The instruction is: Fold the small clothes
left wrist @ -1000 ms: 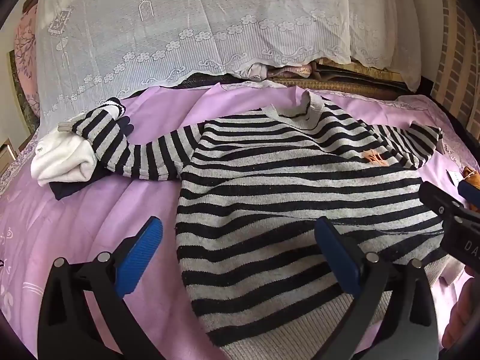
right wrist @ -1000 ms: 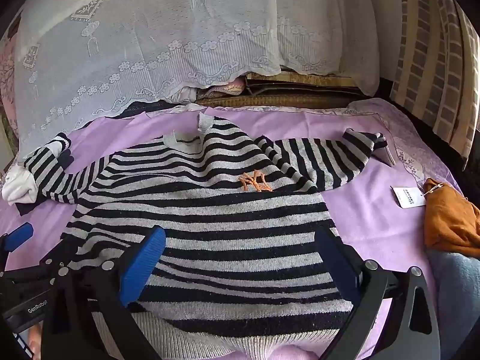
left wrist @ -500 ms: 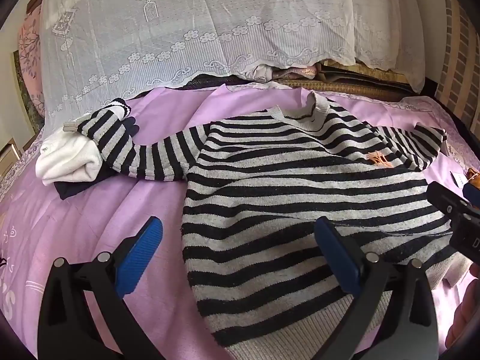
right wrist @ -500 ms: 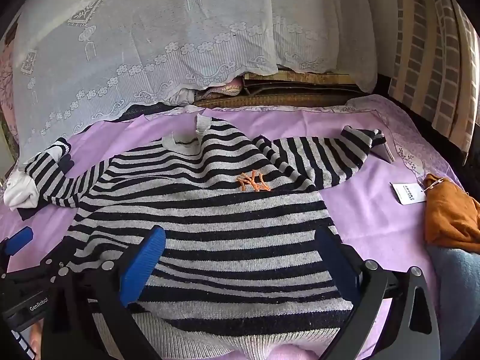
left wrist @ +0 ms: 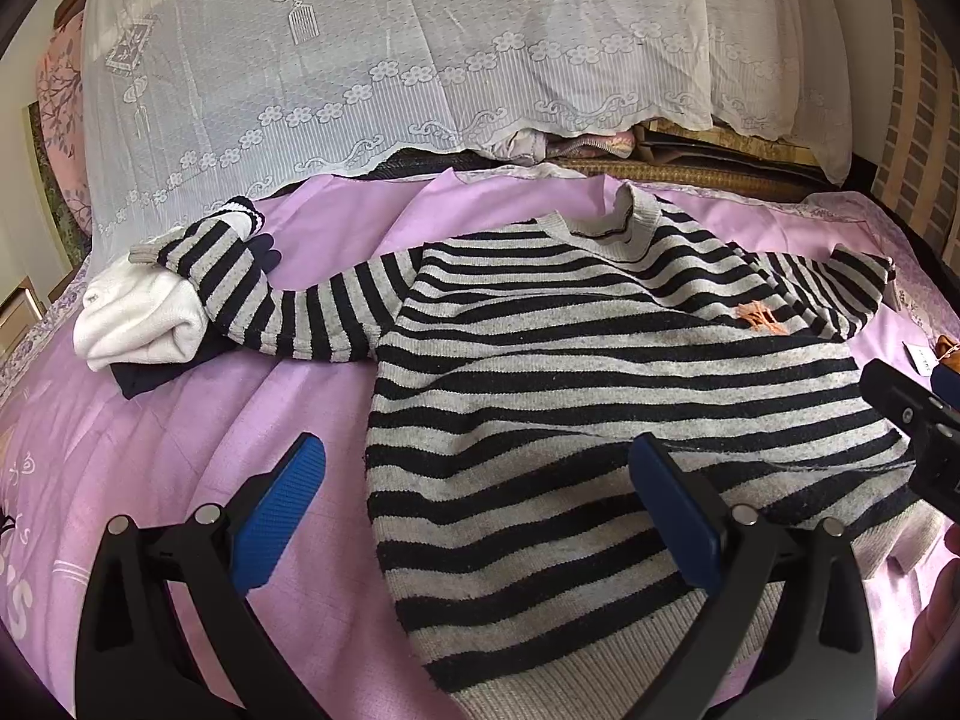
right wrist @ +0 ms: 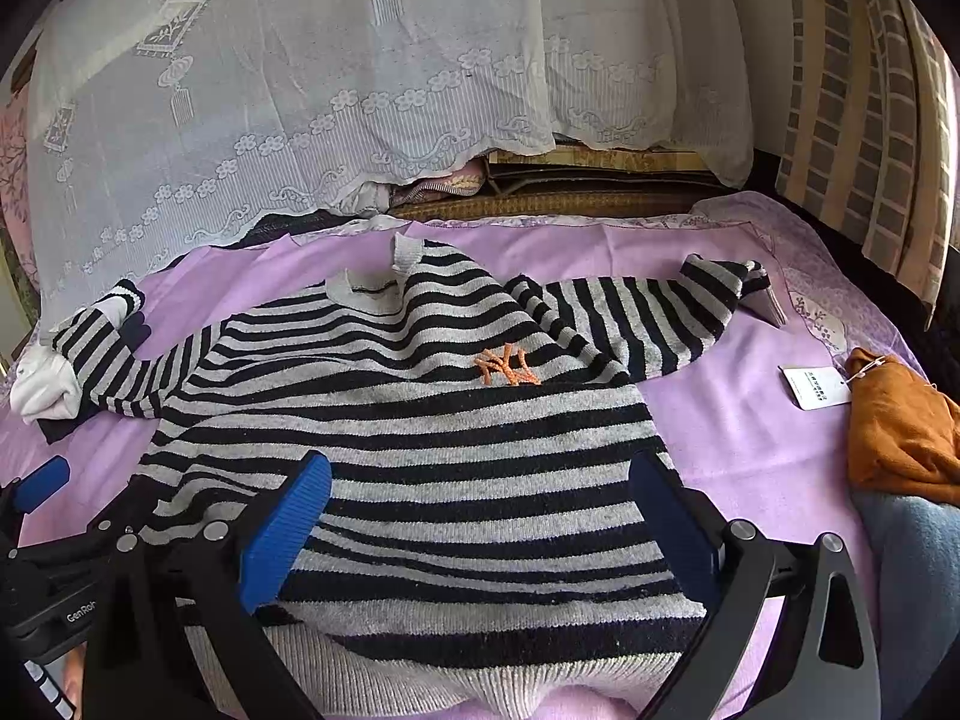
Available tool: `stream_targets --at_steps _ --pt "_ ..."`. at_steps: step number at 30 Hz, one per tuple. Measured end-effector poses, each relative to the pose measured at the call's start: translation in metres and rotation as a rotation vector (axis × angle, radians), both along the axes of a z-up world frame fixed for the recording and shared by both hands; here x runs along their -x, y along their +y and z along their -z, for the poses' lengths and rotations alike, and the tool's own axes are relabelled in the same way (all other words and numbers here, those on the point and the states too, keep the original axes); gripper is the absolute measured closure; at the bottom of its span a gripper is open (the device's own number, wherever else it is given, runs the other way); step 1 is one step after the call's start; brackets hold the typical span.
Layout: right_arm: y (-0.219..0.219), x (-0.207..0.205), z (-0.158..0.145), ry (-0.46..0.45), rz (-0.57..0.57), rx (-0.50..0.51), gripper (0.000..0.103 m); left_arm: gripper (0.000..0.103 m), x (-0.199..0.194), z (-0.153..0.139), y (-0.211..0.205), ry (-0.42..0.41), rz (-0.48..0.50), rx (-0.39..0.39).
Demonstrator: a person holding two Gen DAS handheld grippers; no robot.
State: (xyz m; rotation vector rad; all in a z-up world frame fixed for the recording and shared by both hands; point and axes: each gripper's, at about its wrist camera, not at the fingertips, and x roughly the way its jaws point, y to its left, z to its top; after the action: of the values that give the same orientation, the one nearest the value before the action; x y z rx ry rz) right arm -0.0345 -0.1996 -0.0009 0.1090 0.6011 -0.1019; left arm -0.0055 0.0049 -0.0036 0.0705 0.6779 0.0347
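Observation:
A black-and-grey striped sweater [left wrist: 600, 396] with an orange chest logo lies face up, spread on the purple bedsheet [left wrist: 180, 420]; it also shows in the right wrist view [right wrist: 420, 450]. Its left sleeve [left wrist: 288, 300] reaches onto a pile of folded clothes. Its right sleeve [right wrist: 648, 318] lies angled out to the right. My left gripper [left wrist: 480, 492] is open and empty over the sweater's lower left edge. My right gripper [right wrist: 480, 510] is open and empty over the hem.
A folded white garment on a dark one [left wrist: 138, 324] lies at the left. An orange garment [right wrist: 900, 426] with a paper tag [right wrist: 813, 387] lies at the right. Bedding under a white lace cover [left wrist: 420, 60] is stacked at the back. A blue-clothed leg [right wrist: 912, 570] is at the right.
Both grippers have lifted and drawn back slightly; the sweater sits a little farther away in both views. Both stay open and the sweater has not moved.

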Motion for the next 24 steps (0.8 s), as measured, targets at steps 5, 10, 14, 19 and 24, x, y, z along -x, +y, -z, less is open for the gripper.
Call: stream_targets --at_steps 5,10,14,19,24 --pt "-0.0005 0.0007 -0.0003 -0.001 0.0 0.0 0.003 0.004 0.0002 0.0009 0.0012 0.001 0.0 0.0" --pt "-0.0003 0.0008 0.0003 -0.003 -0.001 -0.002 0.003 0.004 0.0 0.001 0.0016 0.003 0.0 0.0" --pt "-0.0012 0.0013 -0.0013 -0.004 0.0 -0.003 0.003 0.004 0.0002 0.001 0.0011 0.001 0.0 0.0" --pt "-0.0004 0.0018 -0.0038 -0.005 0.002 -0.002 0.003 0.004 0.0 0.0013 0.0019 0.002 -0.001 -0.001" --pt "-0.0004 0.0021 -0.0029 -0.005 0.001 -0.002 0.003 0.004 -0.0002 0.0013 0.0014 0.004 0.0 0.001"
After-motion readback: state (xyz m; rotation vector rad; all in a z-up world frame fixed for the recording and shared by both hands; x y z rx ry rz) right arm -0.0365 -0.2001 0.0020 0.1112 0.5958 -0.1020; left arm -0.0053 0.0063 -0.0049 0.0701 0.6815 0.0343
